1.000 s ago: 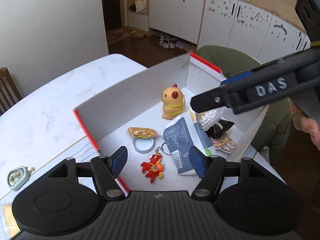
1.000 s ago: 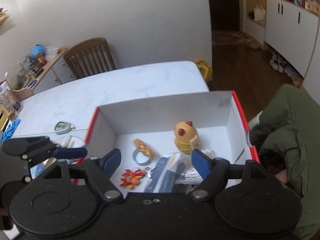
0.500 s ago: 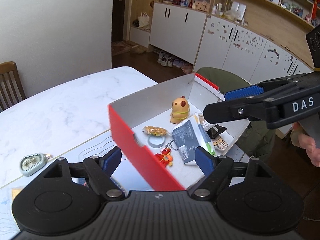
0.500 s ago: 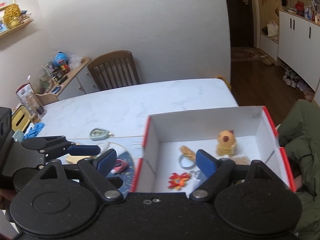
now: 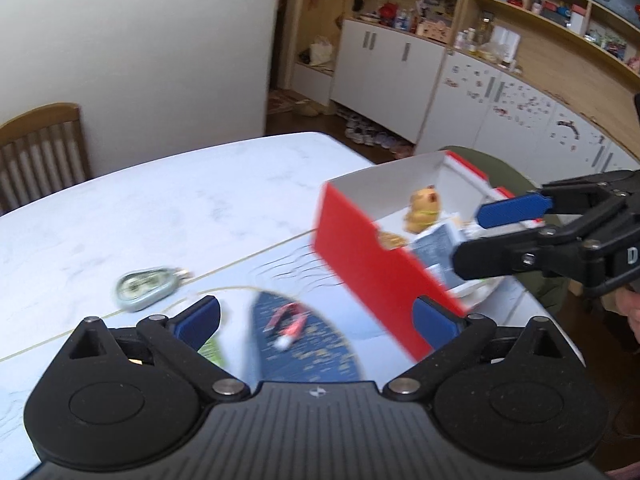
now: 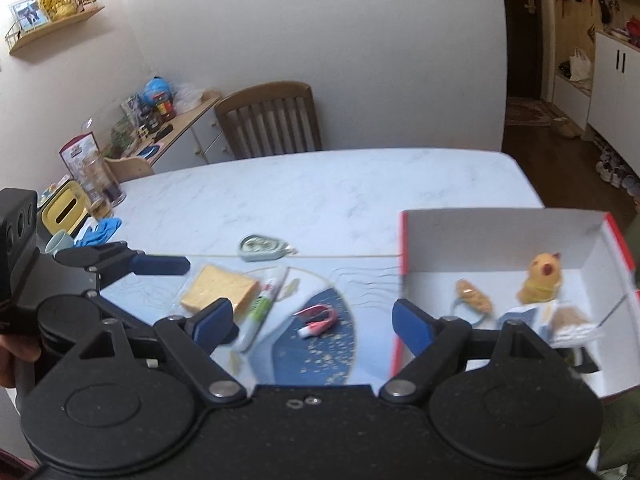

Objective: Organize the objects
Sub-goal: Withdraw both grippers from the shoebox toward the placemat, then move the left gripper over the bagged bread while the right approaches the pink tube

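1. The red-and-white box [image 6: 504, 236] is sitting at the right end of the marble table [image 6: 320, 188], already holding a yellow figurine [image 6: 540, 276], a small snack packet [image 6: 472, 294] and a grey pouch [image 5: 436, 248].
2. Items are lying loose on the patterned mat [image 6: 320, 344] beside the box: a pink-and-white cable [image 6: 318, 318], a tube [image 6: 264, 302], a yellow sponge block [image 6: 220, 290] and, just past the mat edge, a pale green keyring case [image 6: 260, 248].
3. The left gripper [image 5: 316, 316] is opening its jaws wide, with nothing between them; the cable lies just ahead of it.
4. The right gripper [image 6: 312, 320] is holding its fingers spread and empty, hovering above the mat.
5. The next pick looks like the cable. It would go best by lowering the gripper straight over it, straddling the thicker white plug end, and closing only once both pads are flanking it, since a thin looped cord is likely to slip.
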A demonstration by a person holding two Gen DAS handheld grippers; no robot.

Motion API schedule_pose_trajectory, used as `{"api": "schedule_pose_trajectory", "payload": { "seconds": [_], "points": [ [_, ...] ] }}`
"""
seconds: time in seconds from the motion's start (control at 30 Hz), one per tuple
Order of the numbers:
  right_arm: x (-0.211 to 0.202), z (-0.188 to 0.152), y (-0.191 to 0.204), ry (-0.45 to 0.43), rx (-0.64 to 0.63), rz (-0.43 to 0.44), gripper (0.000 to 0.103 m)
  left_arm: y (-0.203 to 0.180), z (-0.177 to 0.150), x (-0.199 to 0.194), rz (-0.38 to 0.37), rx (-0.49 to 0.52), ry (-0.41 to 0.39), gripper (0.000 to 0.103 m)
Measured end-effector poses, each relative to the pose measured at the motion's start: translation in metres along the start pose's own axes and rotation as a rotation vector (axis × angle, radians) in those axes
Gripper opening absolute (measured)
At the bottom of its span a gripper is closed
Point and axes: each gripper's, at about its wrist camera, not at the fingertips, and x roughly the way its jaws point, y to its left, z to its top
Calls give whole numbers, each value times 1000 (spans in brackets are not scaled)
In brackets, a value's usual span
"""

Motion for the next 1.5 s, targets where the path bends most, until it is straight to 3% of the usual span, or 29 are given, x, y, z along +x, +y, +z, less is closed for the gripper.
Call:
{"api": "schedule_pose_trajectory", "payload": {
  "seconds": [0.23, 0.57, 0.83, 1.1, 1.2, 1.3, 1.4, 1.5],
  "points": [
    [31, -6, 31, 65, -3, 9, 87, 55, -23, -4, 54, -64, 12, 103],
    [84, -14, 55, 144, -4, -62, 87, 115, -54, 18, 142, -75, 100, 103],
    [117, -11, 51, 194, 39, -114, 87, 134, -61, 55, 149, -105, 162, 103],
    [136, -5, 45, 214, 79, -129, 87, 140, -49, 83, 193, -119, 151, 103],
    [136, -5, 45, 226, 62, -122, 87, 143, -39, 82, 87, -9, 159, 103],
    [137, -5, 43, 244, 44, -118, 87, 142, -33, 73, -19, 185, 148, 103],
    [140, -6, 40, 256, 51, -122, 87, 139, -35, 69, -79, 388, 155, 103],
    [143, -5, 38, 263, 62, -131, 87, 138, -42, 73, -125, 523, 180, 103]
  ]
}}
